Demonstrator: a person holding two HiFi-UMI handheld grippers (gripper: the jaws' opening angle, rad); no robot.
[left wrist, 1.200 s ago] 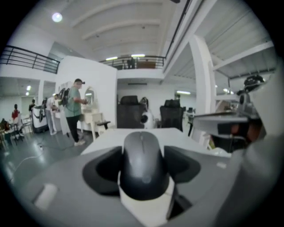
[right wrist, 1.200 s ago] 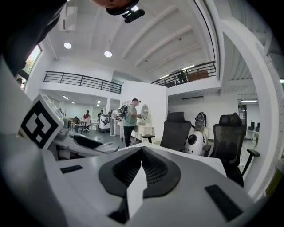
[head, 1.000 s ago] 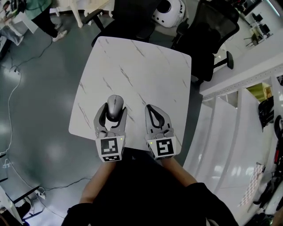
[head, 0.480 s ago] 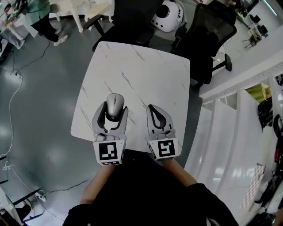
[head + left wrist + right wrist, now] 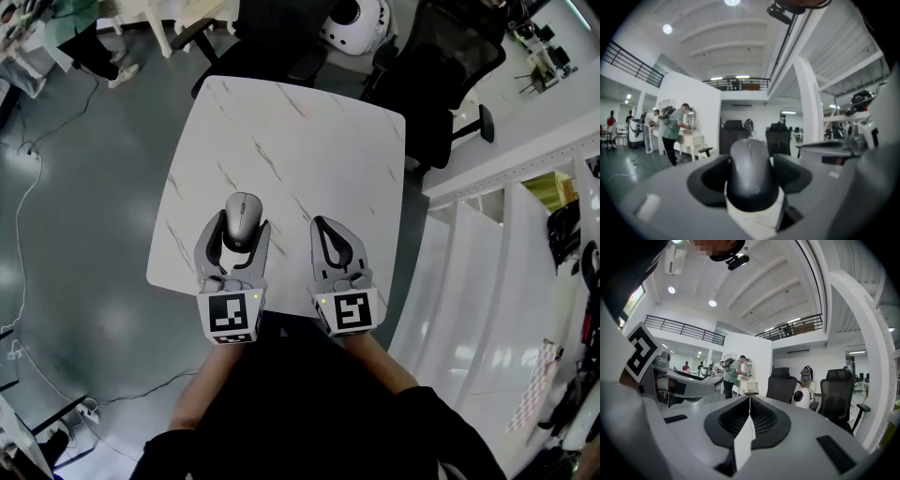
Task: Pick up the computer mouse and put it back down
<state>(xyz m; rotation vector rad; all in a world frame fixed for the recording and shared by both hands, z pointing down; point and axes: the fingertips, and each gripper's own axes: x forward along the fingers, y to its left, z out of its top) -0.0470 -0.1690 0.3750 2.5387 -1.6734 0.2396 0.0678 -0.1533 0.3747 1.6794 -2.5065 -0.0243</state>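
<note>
While the left gripper pinches the mouse by its two long sides, over the front edge of the table, we can't tell whether it sits on the tabletop or just clear of it. We judge it light and rigid, but that smooth, curved plastic shell looks slippery, and the buttons on top want no squeezing. The flanks are the place to hold, right where the pads sit. The right gripper, jaws pressed together and empty, hangs over the same front edge, further right.
</note>
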